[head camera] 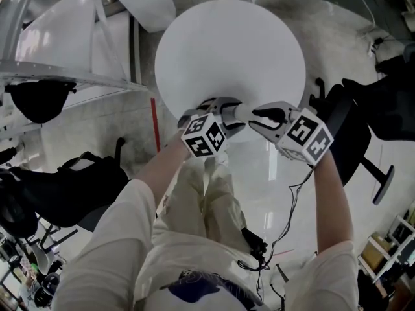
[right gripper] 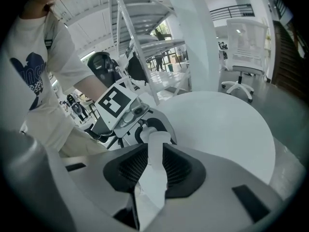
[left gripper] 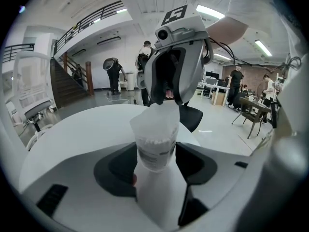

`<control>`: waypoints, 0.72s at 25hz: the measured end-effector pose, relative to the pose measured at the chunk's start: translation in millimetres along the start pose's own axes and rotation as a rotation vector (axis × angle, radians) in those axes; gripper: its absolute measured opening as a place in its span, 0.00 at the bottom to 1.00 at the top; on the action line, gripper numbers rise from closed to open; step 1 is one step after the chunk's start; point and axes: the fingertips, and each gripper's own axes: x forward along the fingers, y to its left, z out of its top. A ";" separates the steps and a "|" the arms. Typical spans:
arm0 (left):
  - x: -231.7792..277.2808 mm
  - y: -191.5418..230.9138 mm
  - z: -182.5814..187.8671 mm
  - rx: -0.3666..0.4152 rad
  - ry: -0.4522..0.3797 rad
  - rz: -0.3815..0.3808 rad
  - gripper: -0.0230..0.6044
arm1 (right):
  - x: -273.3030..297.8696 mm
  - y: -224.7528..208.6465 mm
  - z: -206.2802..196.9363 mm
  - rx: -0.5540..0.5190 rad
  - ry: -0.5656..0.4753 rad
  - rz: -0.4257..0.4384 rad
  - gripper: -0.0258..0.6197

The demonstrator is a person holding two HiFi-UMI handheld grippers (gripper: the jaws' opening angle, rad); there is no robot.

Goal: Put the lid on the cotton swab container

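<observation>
Head view, round white table (head camera: 228, 47), left fingers (left gripper: 117, 172) clamp container (left gripper: 154, 140), right fingers (right gripper: 131, 167) clamp lid (right gripper: 155, 152)

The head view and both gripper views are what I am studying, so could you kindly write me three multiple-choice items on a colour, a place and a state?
1. What colour is the round table?
A. black
B. white
C. red

2. Where is the translucent plastic cotton swab container?
A. standing at the table's middle
B. lying at the table's far edge
C. between the jaws of the left hand-held gripper

3. What state is the right hand-held gripper in?
A. shut on a thin translucent white lid
B. open and empty
C. shut on the container

Answers:
1 B: the head view shows its white top.
2 C: the left gripper view shows it clamped there.
3 A: the right gripper view shows the pads pressing the lid.
</observation>
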 end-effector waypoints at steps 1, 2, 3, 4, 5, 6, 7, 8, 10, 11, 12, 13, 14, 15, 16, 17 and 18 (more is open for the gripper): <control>0.0 0.1 -0.1 0.000 0.001 0.000 0.43 | 1.6 0.1 -1.9 -0.014 0.019 -0.005 0.18; 0.0 0.1 -0.3 0.000 0.001 0.000 0.43 | 3.0 -0.3 -3.5 -0.029 0.036 -0.013 0.15; 0.1 0.0 -0.4 0.000 0.001 0.000 0.43 | 3.9 -1.1 -4.5 -0.041 0.046 -0.021 0.13; 0.2 -0.3 -0.5 -0.001 0.001 0.000 0.43 | 4.3 -1.9 -5.1 -0.047 0.051 -0.027 0.11; 0.4 -0.5 -0.5 -0.001 0.002 -0.001 0.43 | 4.3 -2.7 -5.4 -0.051 0.053 -0.031 0.10; 0.8 -0.6 -0.6 -0.001 0.002 0.000 0.43 | 4.3 -3.2 -5.6 -0.057 0.056 -0.035 0.10; 1.2 -0.5 -0.7 0.000 0.002 0.000 0.43 | 4.5 -3.5 -5.8 -0.069 0.061 -0.039 0.09; 1.5 -0.3 -0.7 0.000 0.001 0.000 0.43 | 4.9 -3.6 -6.2 -0.086 0.071 -0.043 0.09; 1.6 0.1 -0.7 0.001 0.001 0.001 0.43 | 6.0 -3.1 -6.6 -0.120 0.096 -0.052 0.09; 1.3 0.2 -0.6 0.000 0.000 0.001 0.43 | 6.5 -2.8 -6.6 -0.132 0.107 -0.056 0.09; 1.0 0.2 -0.5 0.000 0.000 0.002 0.43 | 6.8 -2.5 -6.6 -0.140 0.116 -0.059 0.09; 0.8 0.1 -0.3 0.000 0.000 0.002 0.43 | 6.9 -2.2 -6.6 -0.145 0.122 -0.061 0.09; 0.7 0.1 -0.2 0.001 -0.001 0.003 0.43 | 7.0 -2.0 -6.7 -0.147 0.125 -0.063 0.09; 0.6 0.1 0.0 0.001 0.000 0.003 0.43 | 7.0 -1.8 -6.7 -0.148 0.124 -0.065 0.09; 0.7 0.1 0.1 0.001 0.000 0.004 0.43 | 6.9 -1.8 -6.7 -0.148 0.123 -0.067 0.09; 0.8 0.1 0.3 0.000 0.000 0.004 0.43 | 6.7 -1.9 -6.8 -0.148 0.122 -0.069 0.09; 1.1 0.1 0.5 -0.001 0.000 0.004 0.43 | 6.4 -2.1 -6.9 -0.148 0.122 -0.072 0.09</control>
